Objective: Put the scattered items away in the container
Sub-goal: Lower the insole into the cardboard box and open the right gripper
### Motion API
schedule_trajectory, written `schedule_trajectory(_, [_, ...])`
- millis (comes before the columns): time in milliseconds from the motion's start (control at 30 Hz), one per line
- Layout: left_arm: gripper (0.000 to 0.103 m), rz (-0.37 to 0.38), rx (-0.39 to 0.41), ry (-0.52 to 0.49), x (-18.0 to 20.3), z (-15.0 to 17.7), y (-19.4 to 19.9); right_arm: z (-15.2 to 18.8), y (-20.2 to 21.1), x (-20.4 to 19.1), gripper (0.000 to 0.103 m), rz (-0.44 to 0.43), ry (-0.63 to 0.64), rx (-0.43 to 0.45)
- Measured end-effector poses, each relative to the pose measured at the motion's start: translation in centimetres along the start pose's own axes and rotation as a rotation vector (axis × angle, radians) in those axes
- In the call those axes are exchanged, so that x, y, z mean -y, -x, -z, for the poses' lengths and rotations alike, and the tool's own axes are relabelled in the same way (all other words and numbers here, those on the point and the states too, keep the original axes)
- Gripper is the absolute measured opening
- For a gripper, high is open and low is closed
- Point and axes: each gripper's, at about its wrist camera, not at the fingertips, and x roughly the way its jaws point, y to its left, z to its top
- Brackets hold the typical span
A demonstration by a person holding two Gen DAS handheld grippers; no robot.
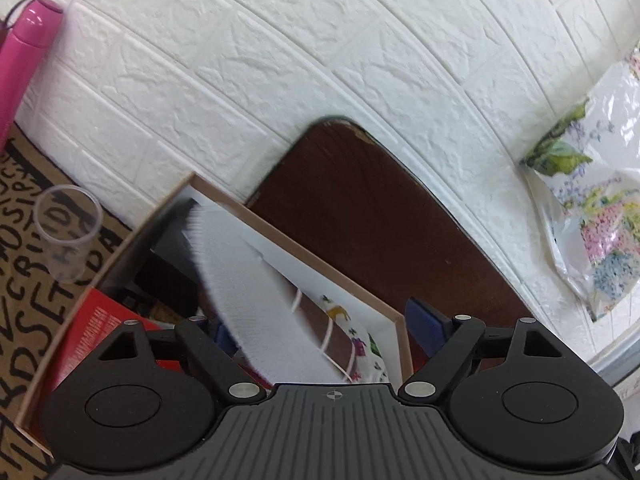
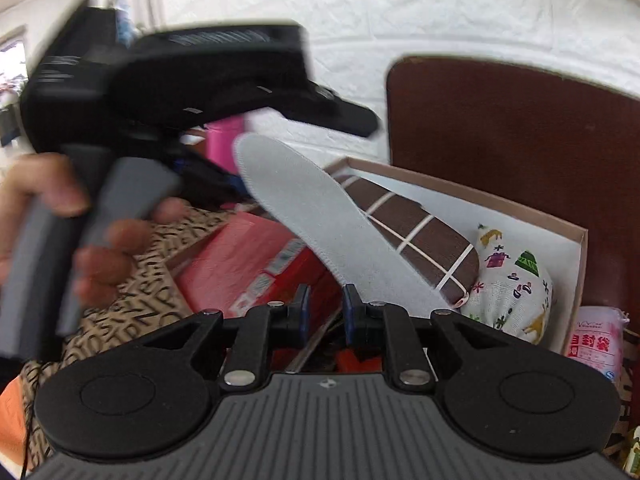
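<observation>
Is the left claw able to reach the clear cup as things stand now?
Probably yes. The cup stands upright on the cloth, outside the box, with nothing over it. The left claw is open, but the insole lies between its jaws and may hinder it.

The open cardboard box (image 2: 576, 240) holds a white insole (image 2: 312, 216) slanting up over its near-left rim, a brown checked slipper (image 2: 420, 232) beneath it, a printed cloth pouch (image 2: 516, 292) at its right and a red packet (image 2: 256, 268) at its left, with the right gripper (image 2: 326, 304), jaws slightly parted and empty, just before it.
</observation>
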Motion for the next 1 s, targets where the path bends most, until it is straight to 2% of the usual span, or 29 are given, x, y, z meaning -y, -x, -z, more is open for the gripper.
schedule_trajectory(100, [0.092,-0.017,0.028,-0.001,-1.3,-0.5,1.3,-0.7,-1.3,1.7,0.019,0.039,-0.073,-0.012])
schedule_trajectory(167, [0.091,-0.021,0.027,-0.016,-1.9,-0.5,2.0,-0.6,-1.5,2.7,0.019,0.032,-0.117,-0.016])
schedule_trajectory(233, [0.09,-0.002,0.015,-0.049,-2.0,-0.4,2.3,-0.3,-1.0,3.0,0.019,0.004,-0.127,0.0])
schedule_trajectory(400, [0.09,0.01,-0.048,-0.123,-0.7,1.0,0.3,-0.5,-0.6,3.5,0.02,0.041,-0.132,-0.012])
schedule_trajectory(433, [0.09,0.008,-0.064,-0.135,-0.5,1.5,-0.2,-0.6,-0.8,3.7,0.029,0.031,-0.132,-0.029])
schedule_trajectory(500, [0.091,-0.003,-0.063,-0.163,0.0,2.2,-0.8,-0.5,-1.1,3.8,0.041,0.011,-0.137,-0.059])
schedule_trajectory(567, [0.091,-0.026,-0.053,-0.182,0.5,2.5,-0.7,-0.4,-0.9,3.8,0.049,0.015,-0.143,-0.059])
schedule_trajectory(633, [0.093,-0.028,-0.044,-0.182,1.0,2.8,-0.1,-0.4,0.1,3.5,0.077,-0.001,-0.136,-0.01])
schedule_trajectory(700, [0.097,-0.013,-0.029,-0.184,1.8,3.3,1.0,-0.5,1.9,3.4,0.089,-0.027,-0.134,0.049])
schedule_trajectory(733, [0.103,-0.009,-0.018,-0.188,2.3,3.7,1.6,-0.6,2.7,3.3,0.094,-0.038,-0.137,0.07])
schedule_trajectory(833, [0.103,-0.001,-0.008,-0.226,4.2,5.3,3.2,-0.7,5.5,3.3,0.102,-0.073,-0.142,0.103])
schedule_trajectory(1000, [0.103,0.043,0.009,-0.293,7.4,9.9,6.0,0.2,9.9,2.4,0.103,-0.082,-0.069,0.059])
